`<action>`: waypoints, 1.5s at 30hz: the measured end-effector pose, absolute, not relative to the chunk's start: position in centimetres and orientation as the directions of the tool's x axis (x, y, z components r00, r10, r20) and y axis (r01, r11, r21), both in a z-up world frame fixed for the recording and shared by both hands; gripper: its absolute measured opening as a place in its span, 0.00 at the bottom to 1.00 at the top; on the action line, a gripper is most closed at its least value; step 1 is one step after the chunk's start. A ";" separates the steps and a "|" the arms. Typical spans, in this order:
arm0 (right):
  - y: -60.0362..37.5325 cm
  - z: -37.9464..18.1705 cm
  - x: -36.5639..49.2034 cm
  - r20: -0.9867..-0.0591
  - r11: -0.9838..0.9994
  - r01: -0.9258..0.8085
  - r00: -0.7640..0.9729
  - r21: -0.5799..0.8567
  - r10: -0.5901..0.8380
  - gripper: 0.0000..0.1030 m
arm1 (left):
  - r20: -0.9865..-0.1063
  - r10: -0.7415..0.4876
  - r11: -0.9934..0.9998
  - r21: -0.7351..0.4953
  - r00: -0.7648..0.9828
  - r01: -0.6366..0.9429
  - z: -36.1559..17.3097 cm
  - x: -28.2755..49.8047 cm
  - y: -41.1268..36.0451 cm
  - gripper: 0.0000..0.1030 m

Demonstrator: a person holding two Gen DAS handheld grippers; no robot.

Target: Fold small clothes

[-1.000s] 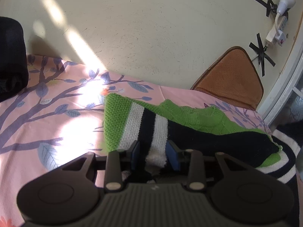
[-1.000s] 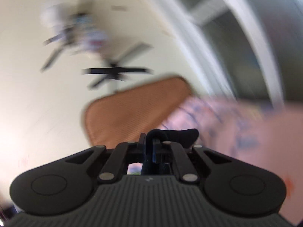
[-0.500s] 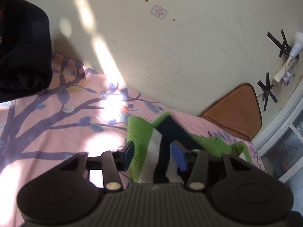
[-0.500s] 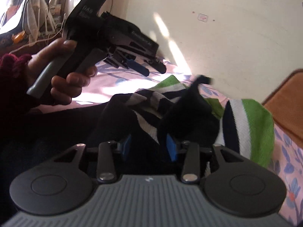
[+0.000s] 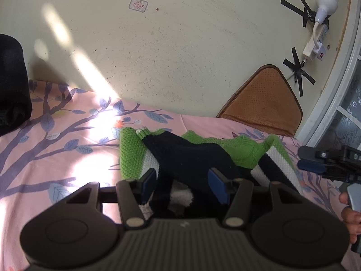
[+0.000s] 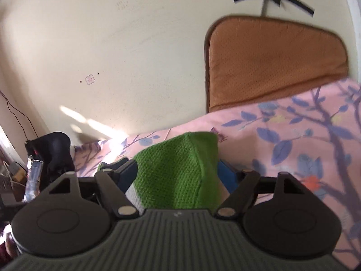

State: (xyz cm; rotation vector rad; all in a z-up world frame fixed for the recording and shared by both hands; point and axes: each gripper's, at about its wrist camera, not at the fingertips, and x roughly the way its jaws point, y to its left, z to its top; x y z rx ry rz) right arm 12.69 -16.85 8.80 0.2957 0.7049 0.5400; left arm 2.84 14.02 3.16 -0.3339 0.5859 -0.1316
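A knitted sweater point(image 5: 133, 151) in green, white and black lies bunched on the pink leaf-print bedsheet point(image 5: 56, 158). A black part is laid over its middle. My left gripper point(image 5: 183, 185) sits at the sweater's near edge. Its jaws are opening, with black and white knit lying loosely between the blue pads point(image 5: 149, 184). My right gripper point(image 5: 304, 161) enters from the right edge, held by a hand point(image 5: 348, 212). In the right wrist view a green fold of the sweater point(image 6: 180, 171) fills the gap of the right gripper point(image 6: 178, 176), whose jaws are opening wide.
A brown cushion point(image 5: 261, 106) point(image 6: 275, 63) leans on the cream wall behind the bed. A black bundle point(image 5: 11, 85) point(image 6: 52, 149) sits at the bed's left end. A power strip with a lamp point(image 5: 315, 38) is taped to the wall. A window frame point(image 5: 338, 90) stands at the right.
The left jaws widened off the striped knit, and black cloth now lies over the green. The right gripper swung round and down, let go of the black cloth, and now straddles a green fold.
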 end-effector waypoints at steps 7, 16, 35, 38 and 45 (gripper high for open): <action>-19.3 6.4 13.2 -0.612 0.991 -0.072 0.781 0.111 0.125 0.06 | -0.547 -0.214 0.930 -0.368 0.809 -0.003 2.7 3.5 14.6 0.51; -21.1 9.9 7.6 -0.521 0.950 -0.183 0.802 0.251 0.292 0.25 | -0.533 -0.219 0.914 -0.404 0.817 -0.018 2.9 3.4 15.4 0.51; 3.6 4.8 12.0 -0.692 0.770 -0.638 0.555 0.002 0.462 0.43 | -0.439 -0.093 0.769 -0.602 0.894 -0.215 5.1 1.7 24.1 0.51; 2.2 4.8 13.8 -0.693 0.809 -0.569 0.524 0.148 0.495 0.09 | -0.426 -0.086 0.758 -0.614 0.901 -0.218 5.4 1.5 24.6 0.51; -0.3 9.0 10.9 -0.402 0.508 -0.576 0.313 0.640 0.861 0.09 | -0.400 -0.062 0.714 -0.658 0.915 -0.239 5.7 0.6 25.9 0.53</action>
